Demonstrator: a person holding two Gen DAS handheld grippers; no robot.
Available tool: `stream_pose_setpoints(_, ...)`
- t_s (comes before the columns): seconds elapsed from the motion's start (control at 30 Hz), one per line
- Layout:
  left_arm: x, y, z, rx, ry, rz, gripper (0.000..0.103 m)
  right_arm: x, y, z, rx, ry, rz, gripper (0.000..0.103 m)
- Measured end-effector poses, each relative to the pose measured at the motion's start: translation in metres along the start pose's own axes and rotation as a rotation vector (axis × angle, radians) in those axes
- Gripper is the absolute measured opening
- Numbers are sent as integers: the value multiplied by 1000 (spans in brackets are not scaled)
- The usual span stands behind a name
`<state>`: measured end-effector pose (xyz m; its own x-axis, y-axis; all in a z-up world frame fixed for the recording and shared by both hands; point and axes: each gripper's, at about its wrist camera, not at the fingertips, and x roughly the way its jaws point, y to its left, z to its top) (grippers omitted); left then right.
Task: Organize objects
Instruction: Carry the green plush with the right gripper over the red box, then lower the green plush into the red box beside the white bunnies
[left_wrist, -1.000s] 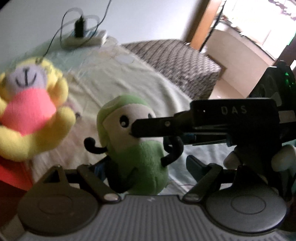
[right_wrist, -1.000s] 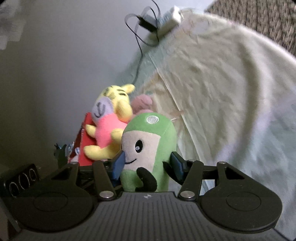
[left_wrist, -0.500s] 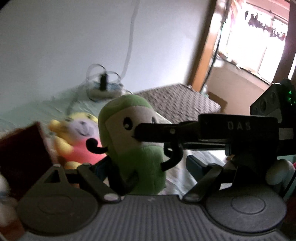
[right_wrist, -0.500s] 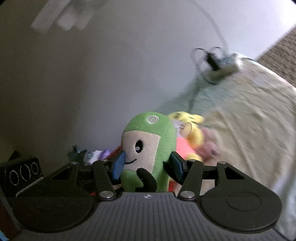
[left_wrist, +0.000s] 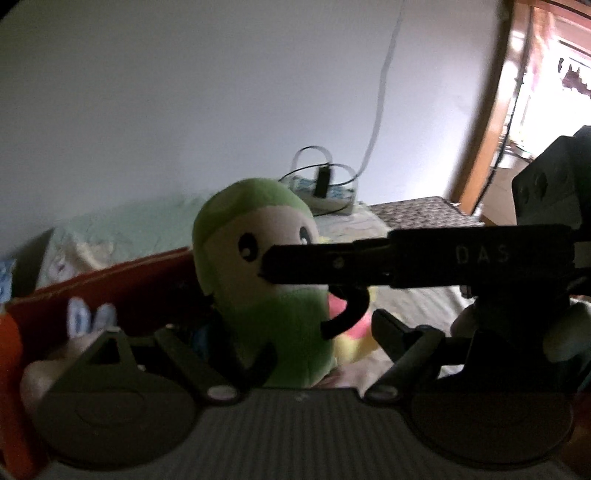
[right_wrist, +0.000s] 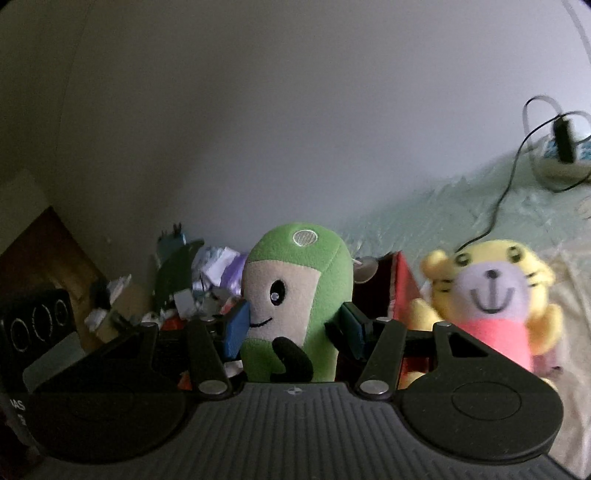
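Two claws on one toy. The right claw (right_wrist: 294, 328) has its blue pads (right_wrist: 236, 326) pressed into both flanks of the green plush (right_wrist: 295, 288), so it is clamped on it and carrying the weight. The plush stands upright, face toward the lens, dead centre between the pads with its black arm at 6 o'clock. Grip sits low on the body, likely so the head stays free and the toy does not tip.

In the left wrist view the left claw (left_wrist: 291, 332) is spread wide. Its 3 o'clock finger stands clear of the green plush (left_wrist: 258, 277), and its 9 o'clock finger is just beside the plush; contact there cannot be told in the dark. The right claw's finger (left_wrist: 332, 266) comes in from 3 o'clock across the plush face. The left claw looks like support or a pending handover, not a hold.

The red box (left_wrist: 110, 288) sits at 9 o'clock of the plush in the left view, with a white bunny toy (left_wrist: 85, 325) in it. In the right view the box edge (right_wrist: 400, 284) shows just behind the plush at 3 o'clock, and the yellow tiger plush (right_wrist: 491, 295) is further out at 3 o'clock on the pale sheet (right_wrist: 461, 206). The power strip (right_wrist: 561, 147) lies well apart at 2 o'clock.

Judgement: the plush is held above the box zone and is probably headed into the box. Release not yet done
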<state>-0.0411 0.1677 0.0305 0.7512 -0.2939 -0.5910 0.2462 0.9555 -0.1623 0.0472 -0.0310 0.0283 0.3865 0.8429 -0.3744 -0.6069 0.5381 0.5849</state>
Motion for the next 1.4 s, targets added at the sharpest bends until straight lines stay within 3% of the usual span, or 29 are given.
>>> stream_pose_setpoints(0.27,22,53,-23,-91,89,42,83,55,12,-6,-73,174,-45,57)
stream_pose_setpoints(0.67,40,72,-47,-139,189,53,83,104,14,-2,-119,371,-96,58)
stream_pose_setpoints(0.97,38,98,-53,-222,217,98,80,123,9,-18,-63,445,-80,58)
stream_pose_setpoints(1.4,45,90,-52,-199,231,138,81,114,19,-20,-92,408,-131,64)
